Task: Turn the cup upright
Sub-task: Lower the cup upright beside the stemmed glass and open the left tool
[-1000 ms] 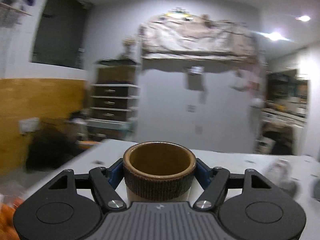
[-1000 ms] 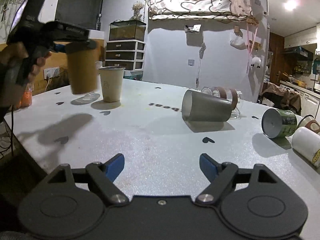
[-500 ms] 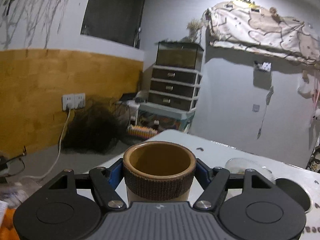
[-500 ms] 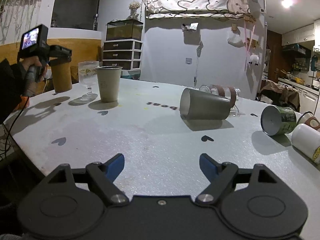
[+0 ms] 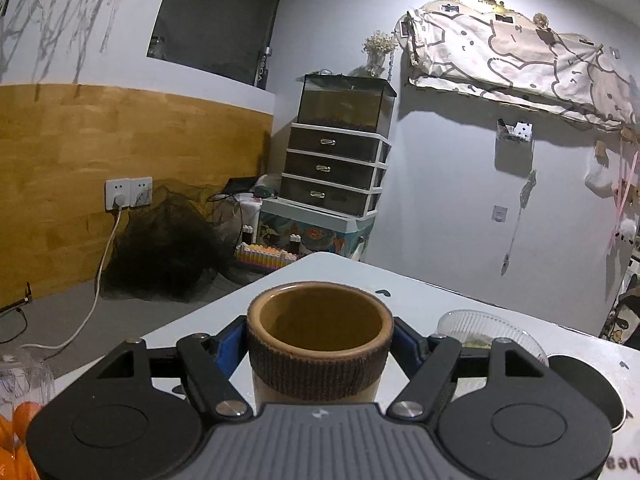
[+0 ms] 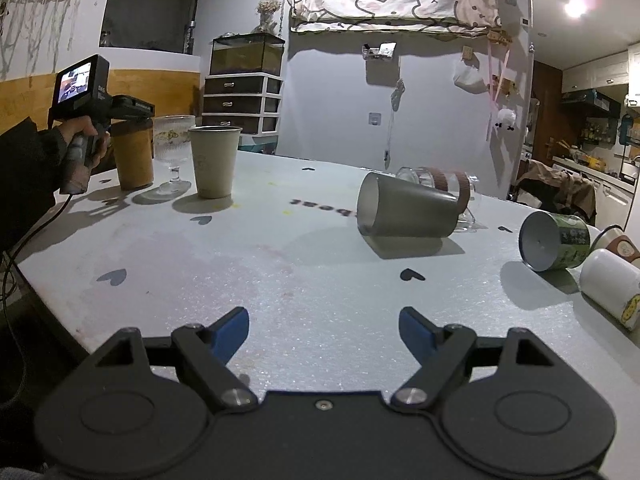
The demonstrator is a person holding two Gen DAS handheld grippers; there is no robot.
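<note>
My left gripper (image 5: 319, 344) is shut on a brown paper cup (image 5: 319, 344) with a ribbed dark sleeve, held upright with its mouth up. In the right wrist view the same cup (image 6: 133, 157) stands on the far left of the white table (image 6: 280, 280), with the left gripper (image 6: 120, 109) still around its top. My right gripper (image 6: 323, 328) is open and empty, low over the table's near edge.
A stemmed glass (image 6: 173, 148) and an upright grey-white paper cup (image 6: 214, 160) stand beside the brown cup. A grey cup (image 6: 406, 212), a clear glass (image 6: 448, 184), a green can (image 6: 554, 240) and a white mug (image 6: 612, 286) lie on their sides to the right.
My left gripper has carried the brown cup down and to the far left, and the cup now rests on the table next to the stemmed glass. The right gripper has not moved.
</note>
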